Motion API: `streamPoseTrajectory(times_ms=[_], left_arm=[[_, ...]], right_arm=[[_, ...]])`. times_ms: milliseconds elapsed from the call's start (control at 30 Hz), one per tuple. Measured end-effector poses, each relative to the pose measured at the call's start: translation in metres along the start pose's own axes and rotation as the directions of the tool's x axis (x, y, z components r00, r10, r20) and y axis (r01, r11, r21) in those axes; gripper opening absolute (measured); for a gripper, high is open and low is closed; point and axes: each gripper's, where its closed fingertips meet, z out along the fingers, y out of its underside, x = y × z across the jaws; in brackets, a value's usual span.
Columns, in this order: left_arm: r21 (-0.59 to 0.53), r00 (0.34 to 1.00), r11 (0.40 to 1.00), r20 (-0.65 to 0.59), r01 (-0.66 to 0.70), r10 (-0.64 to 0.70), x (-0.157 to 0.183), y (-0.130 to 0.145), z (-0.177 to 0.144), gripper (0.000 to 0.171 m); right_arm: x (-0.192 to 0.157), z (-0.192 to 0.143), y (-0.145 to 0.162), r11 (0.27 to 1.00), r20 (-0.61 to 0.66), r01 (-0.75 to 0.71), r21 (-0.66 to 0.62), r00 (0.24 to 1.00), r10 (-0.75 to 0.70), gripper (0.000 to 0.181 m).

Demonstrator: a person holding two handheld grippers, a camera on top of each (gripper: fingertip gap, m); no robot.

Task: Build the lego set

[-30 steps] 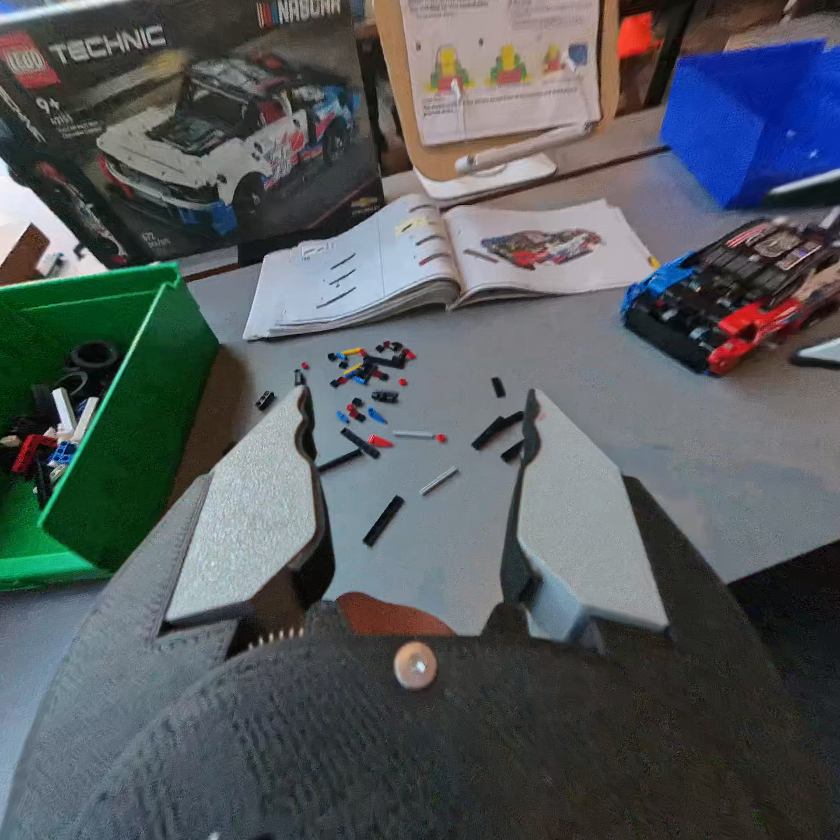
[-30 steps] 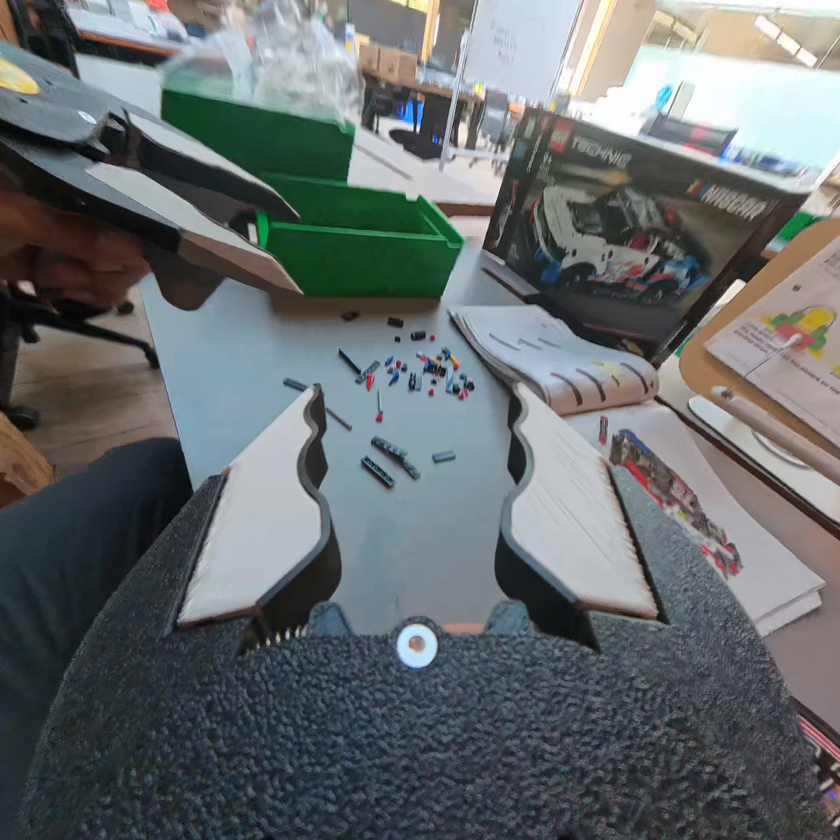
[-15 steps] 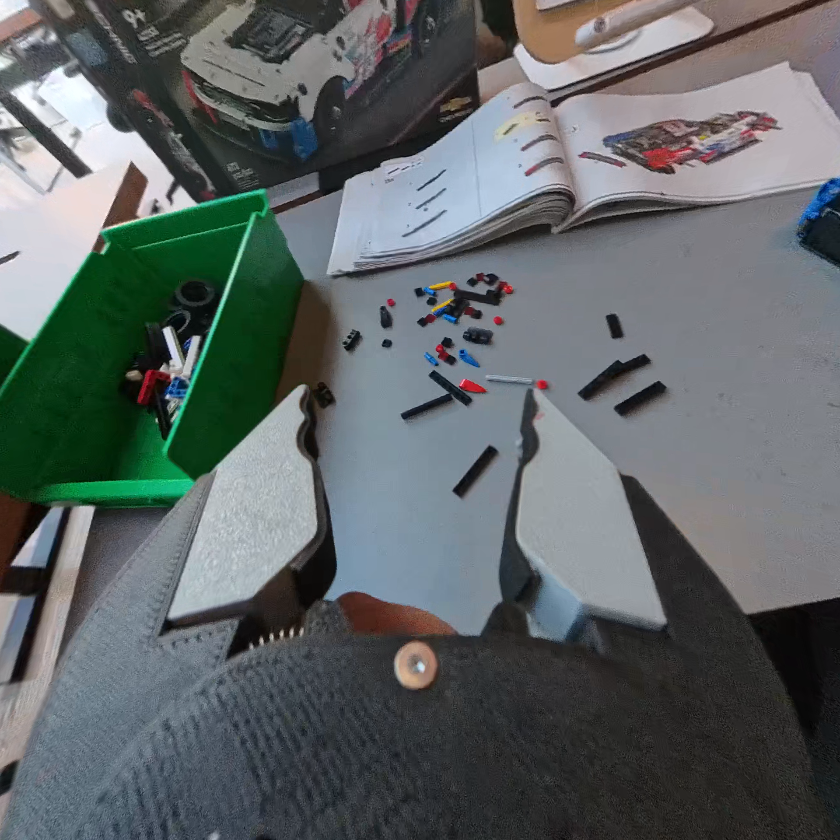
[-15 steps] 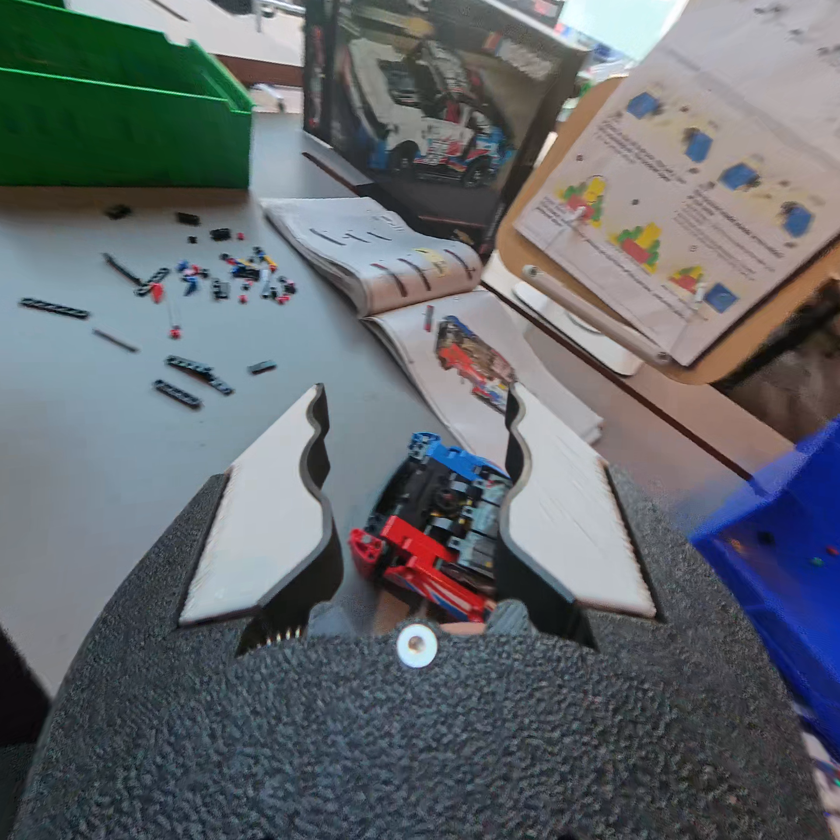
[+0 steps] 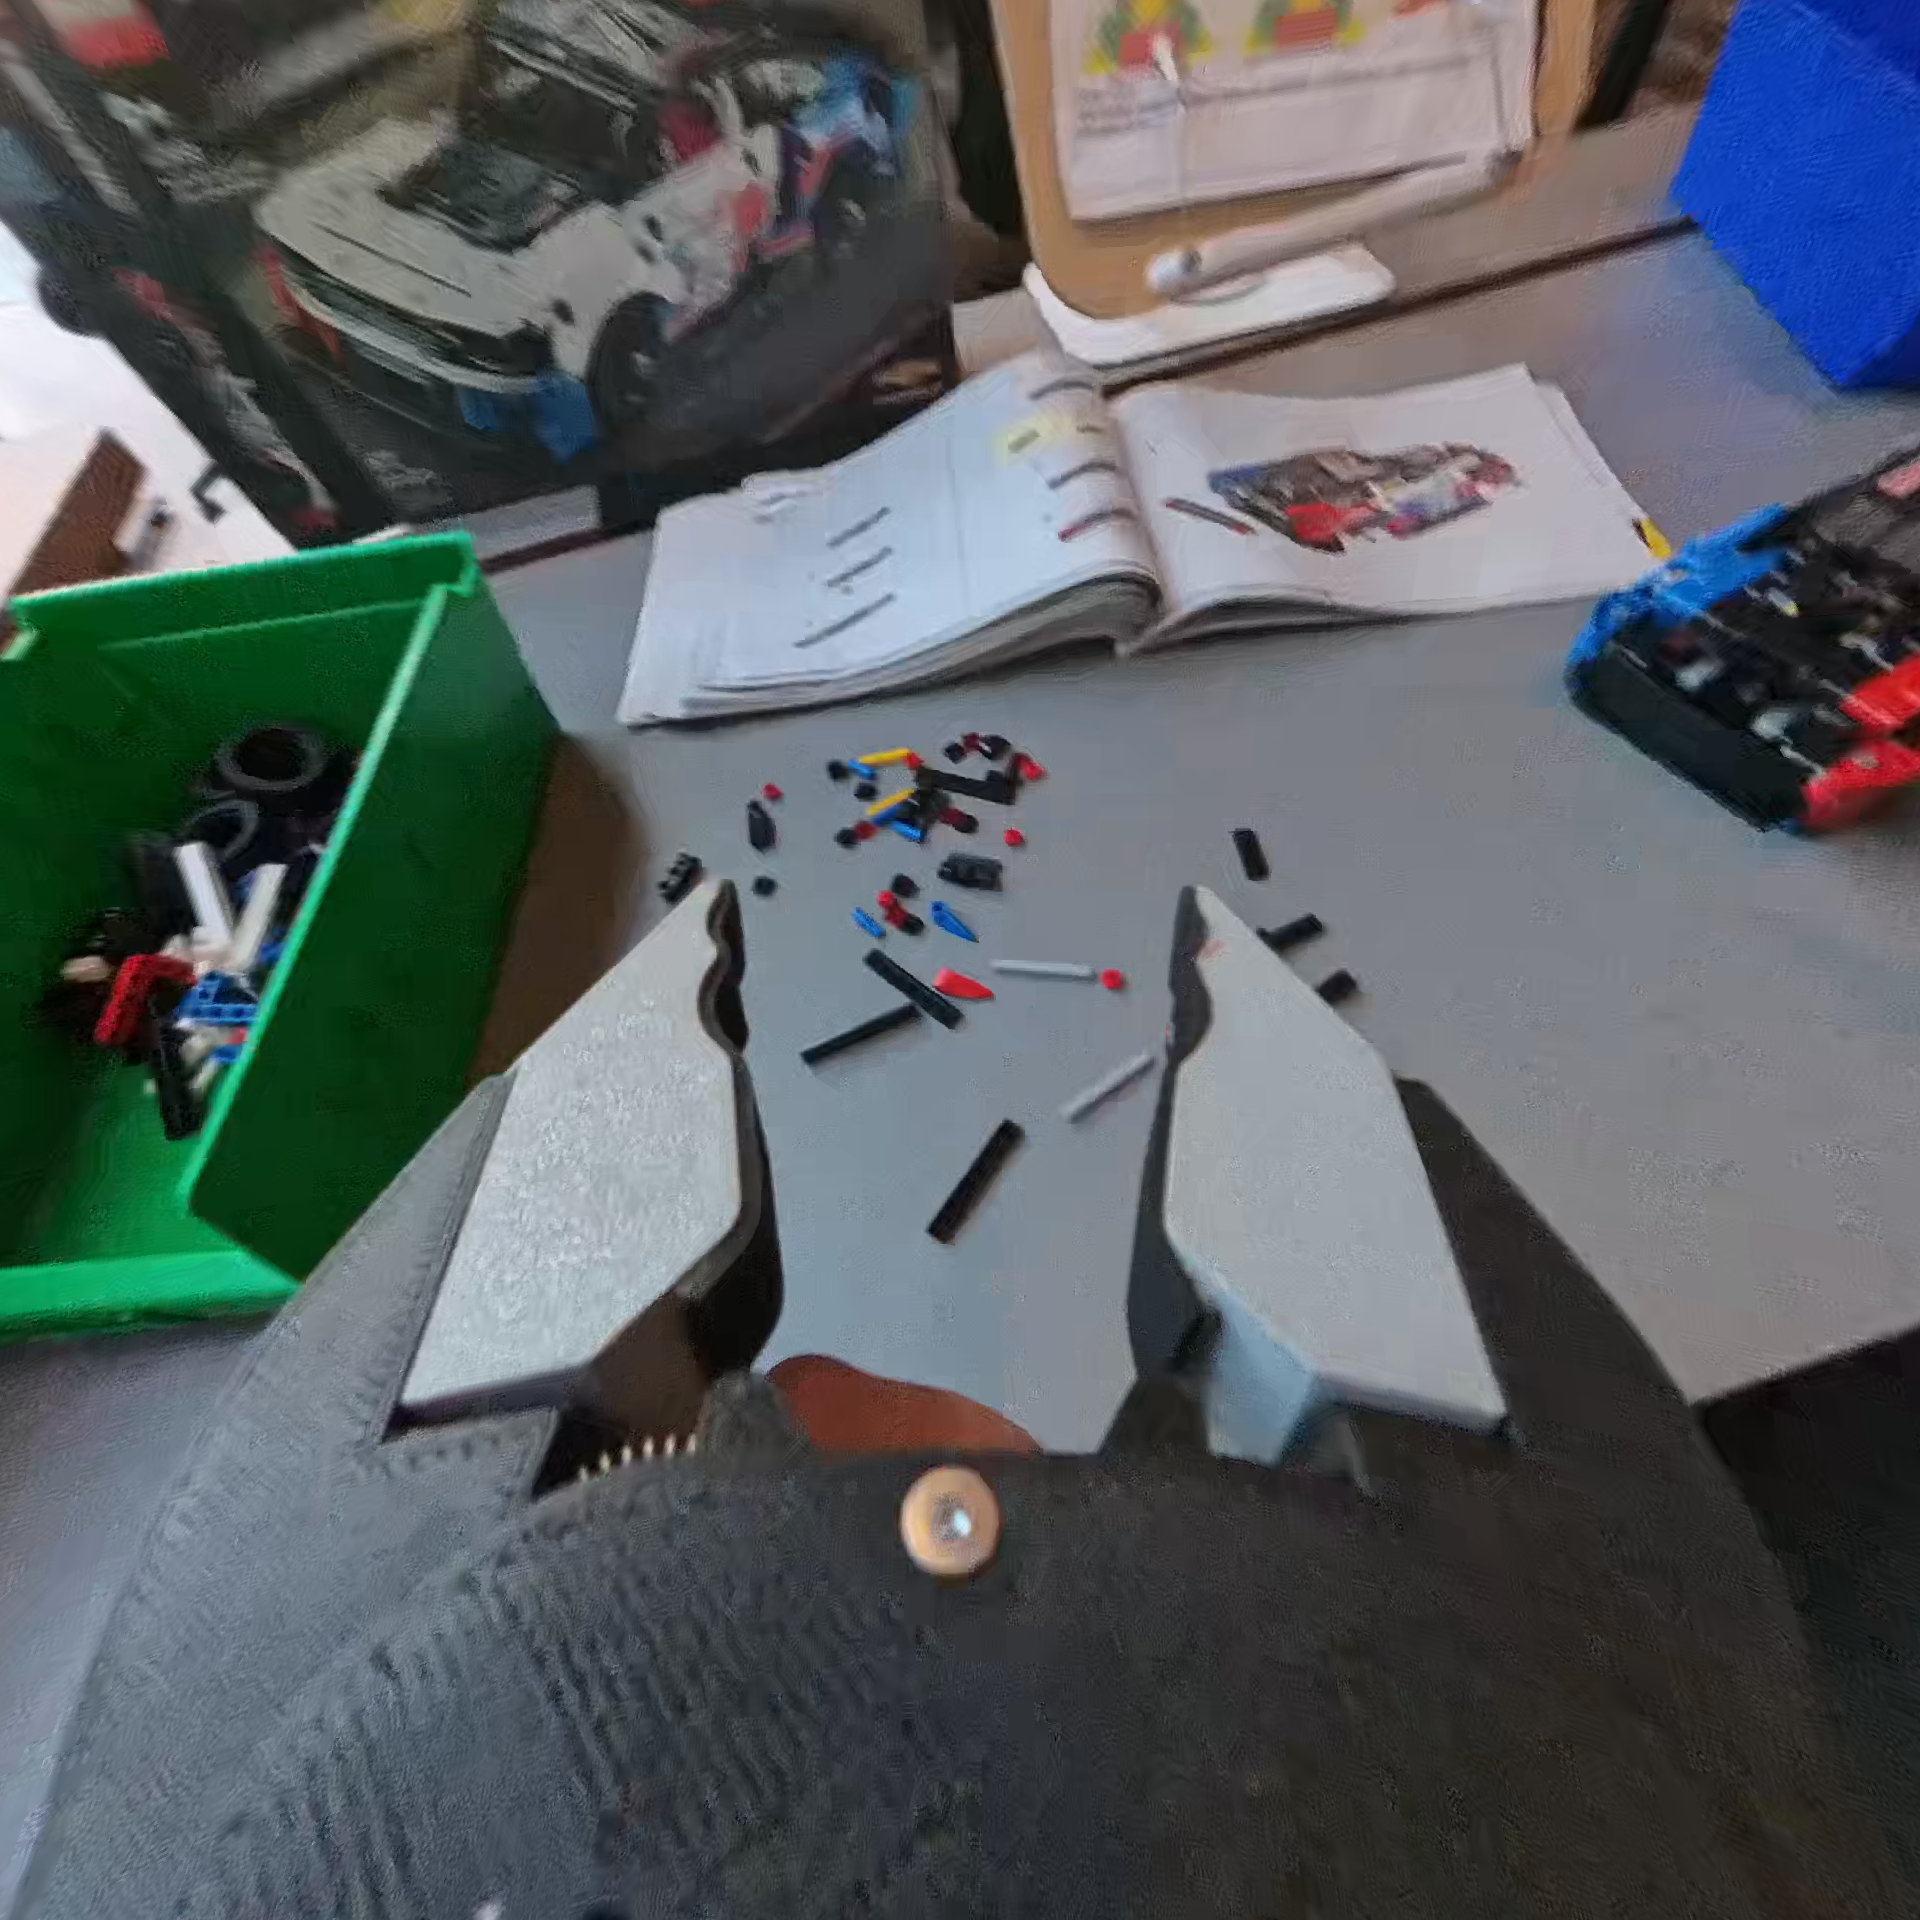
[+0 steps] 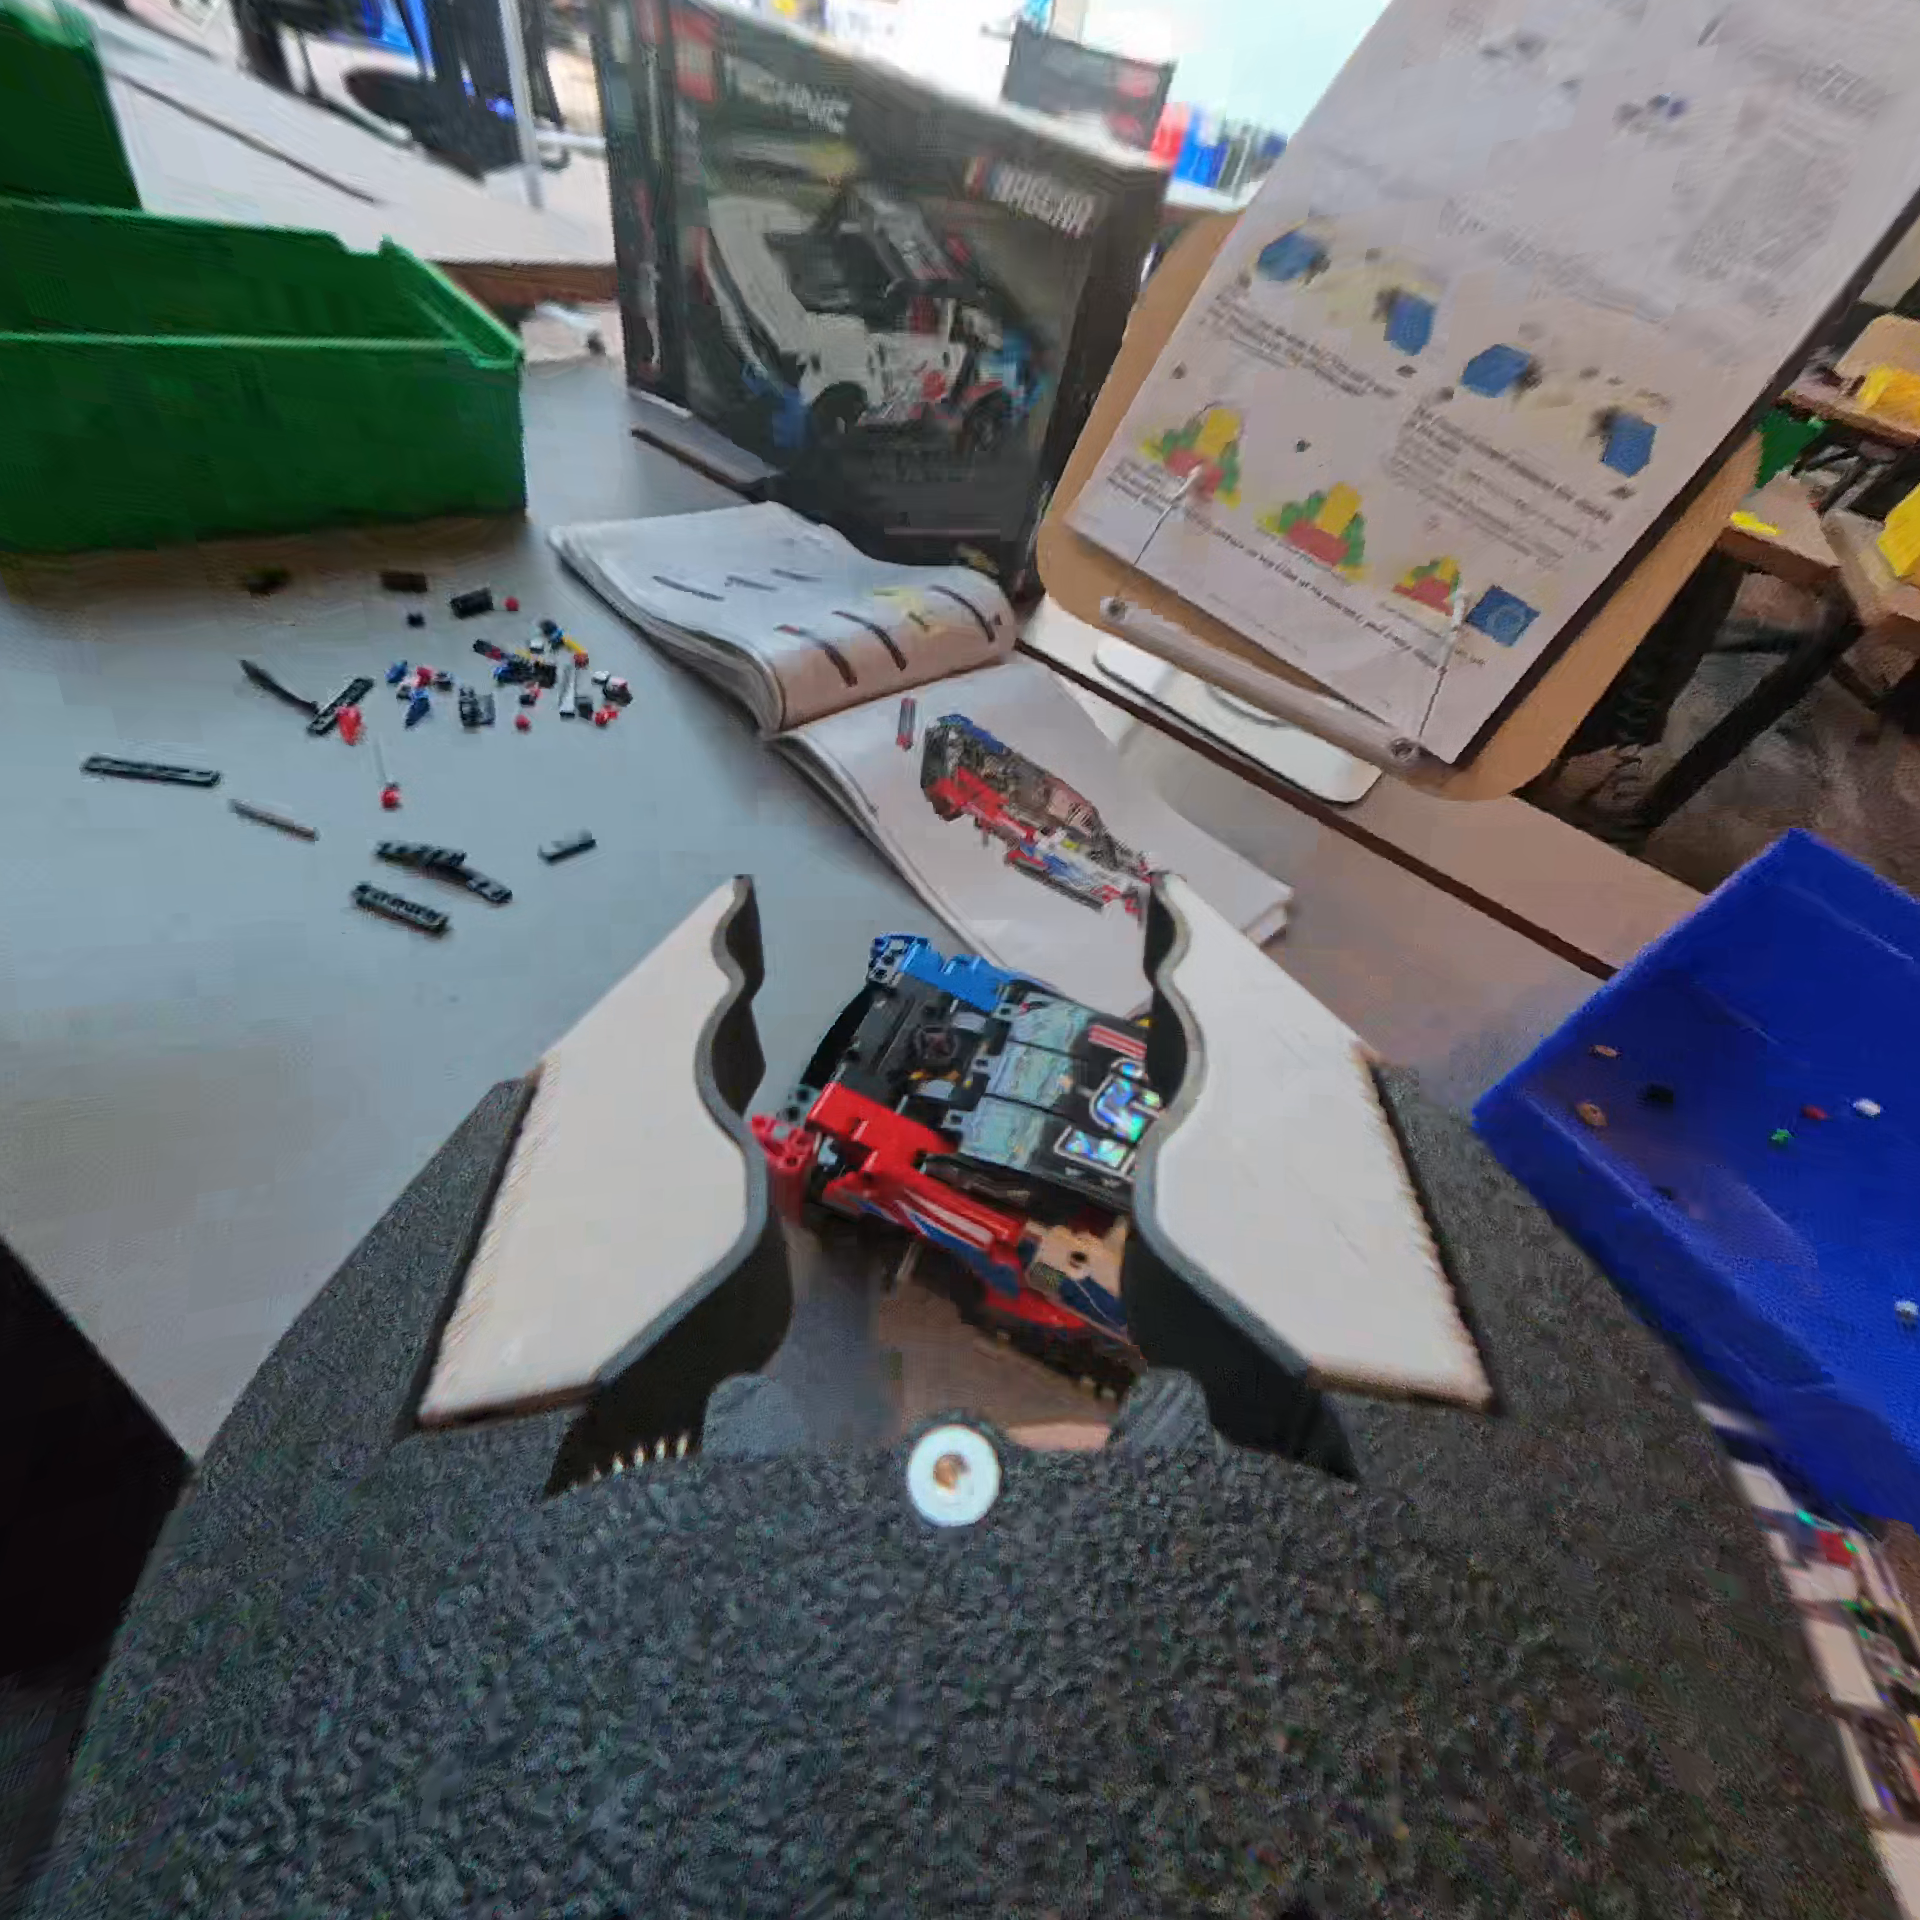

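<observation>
The right gripper, jaws wide apart and holding nothing, is now straddling the half-built car after swinging over from the loose pieces, so a grab on the model looks next. The left gripper, equally spread and empty, is hovering again over those pieces before the open manual.

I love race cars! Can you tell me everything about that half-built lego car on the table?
The lego car is a partly built plastic model: blue at the far end, red along the near side, black inside, shiny stickers on top. It sits flat on the grey table, beside the open instruction book. The open right claw frames it; whether the fingers touch it is unclear.
</observation>
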Motion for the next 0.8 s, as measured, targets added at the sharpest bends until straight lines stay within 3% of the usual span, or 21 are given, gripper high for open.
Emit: streamPoseTrajectory(times_ms=[100,233,400,667,800], left_arm=[[-0.149,0.964,0.976,-0.237,-0.159,0.121,0.065,0.034,0.021,0.088],[-0.186,0.93,0.944,-0.303,-0.271,0.208,0.102,0.048,0.035,0.087],[-0.152,0.956,0.967,-0.243,-0.205,0.164,0.084,0.035,0.037,0.086],[-0.141,0.974,0.977,-0.185,-0.158,0.131,0.062,0.029,0.033,0.083],[-0.133,0.972,0.976,-0.186,-0.17,0.144,0.062,0.028,0.031,0.083]], right_arm=[[-0.017,0.011,0.033,0.989,0.084,0.068,-0.134,0.995,-0.057,0.072],[0.01,0.007,0.057,0.957,-0.021,0.154,-0.246,0.986,-0.164,0.066],[0.051,-0.007,0.071,0.94,-0.17,0.115,-0.321,0.97,-0.177,0.065],[0.004,0.011,0.055,0.953,-0.026,0.168,-0.252,0.983,-0.181,0.059],[0.002,0.011,0.052,0.954,-0.028,0.173,-0.243,0.982,-0.185,0.058]])
